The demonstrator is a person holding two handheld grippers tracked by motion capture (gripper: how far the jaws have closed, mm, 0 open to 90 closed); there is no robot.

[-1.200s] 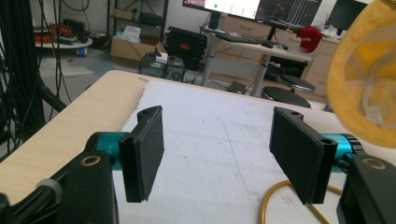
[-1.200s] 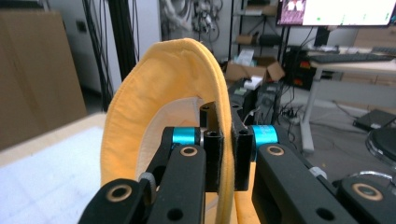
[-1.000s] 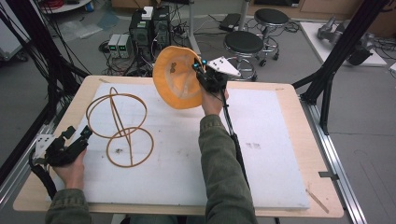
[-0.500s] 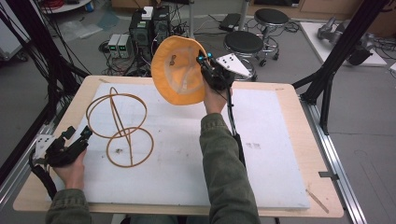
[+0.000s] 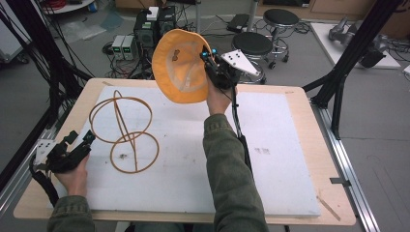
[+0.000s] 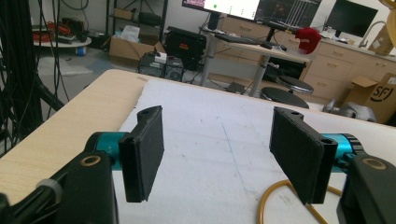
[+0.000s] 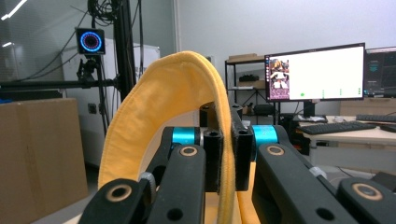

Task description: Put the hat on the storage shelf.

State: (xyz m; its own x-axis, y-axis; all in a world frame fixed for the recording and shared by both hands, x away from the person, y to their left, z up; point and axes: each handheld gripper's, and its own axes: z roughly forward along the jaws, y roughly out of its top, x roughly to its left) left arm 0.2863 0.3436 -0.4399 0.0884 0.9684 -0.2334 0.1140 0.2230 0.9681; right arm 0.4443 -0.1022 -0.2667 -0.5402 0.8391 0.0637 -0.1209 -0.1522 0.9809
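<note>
Above the far edge of the table, toward twelve o'clock in the high view: one yellow hat, soft cloth, held up in the air with its hollow inner side facing the person. Holder: right gripper, raised on an outstretched arm in an olive sleeve; jaws closed tight on the hat's brim at the hat's three o'clock edge. In the right gripper view the same right gripper shows both black pads pressed flat against the folded yellow brim, which arches up and over to ten o'clock of the pads. Grey three-cornered plate sits on top of this gripper, at its three o'clock. On the table, a white mat covers most of the wooden top. At nine o'clock of the mat: one wire stand, thin tan rings joined by crossing rods, lying on the mat, well apart from the hat. At eight o'clock, near the table's left edge: left gripper, resting low in the person's hand, just beside the stand. In the left gripper view the left gripper has its jaws spread wide with nothing between them; a curve of the tan ring lies on the mat at five o'clock.
</note>
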